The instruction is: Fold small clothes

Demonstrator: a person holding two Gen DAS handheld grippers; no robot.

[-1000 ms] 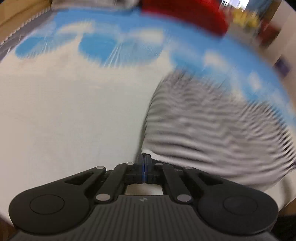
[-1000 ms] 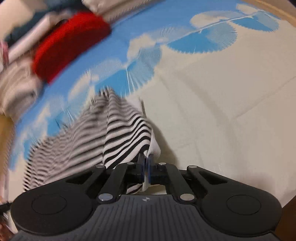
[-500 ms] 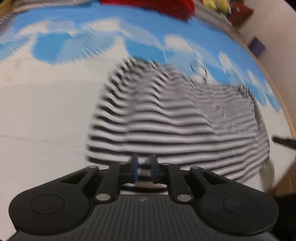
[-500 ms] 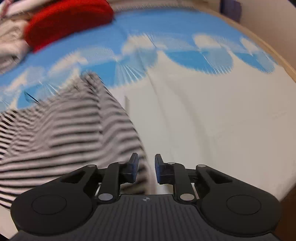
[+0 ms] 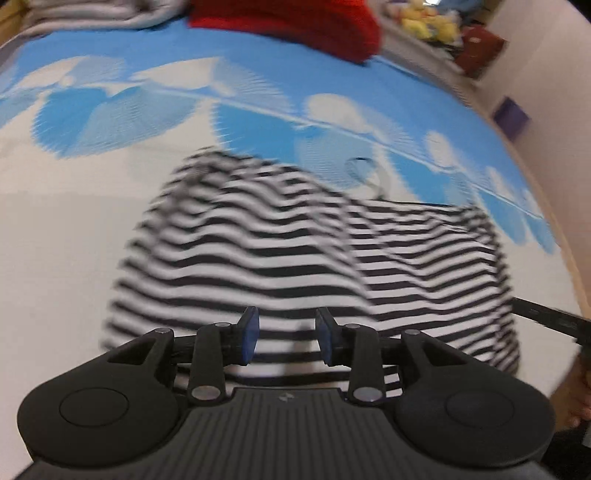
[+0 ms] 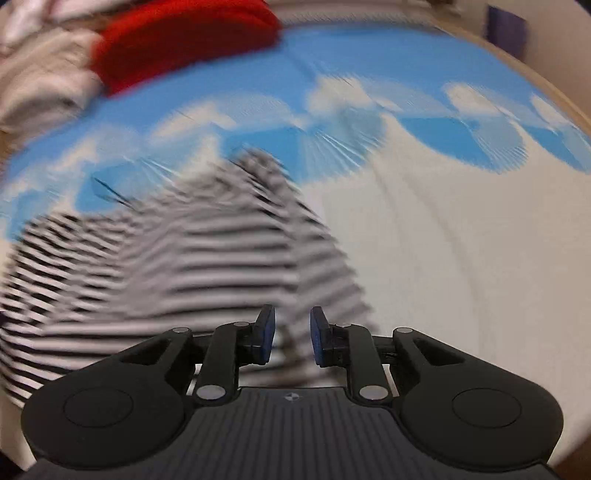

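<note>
A black-and-white striped garment (image 5: pixel 295 258) lies loosely folded on the blue-and-white patterned bed cover (image 5: pixel 74 229). My left gripper (image 5: pixel 286 339) is open and empty, just above the garment's near edge. In the right wrist view the same garment (image 6: pixel 177 266) lies to the left and centre, blurred by motion. My right gripper (image 6: pixel 291 334) is open and empty over its near right corner.
A red knitted item (image 5: pixel 288 22) and grey-white clothes (image 6: pixel 40 85) lie at the far side of the bed. Plush toys (image 5: pixel 424 22) and a purple box (image 5: pixel 511 116) are beyond the bed's right edge. The other gripper's black part (image 5: pixel 546 317) shows at right.
Both grippers have let go of the striped garment and opened wider. It has dropped flat onto the bed, and both grippers have swung to face it.
</note>
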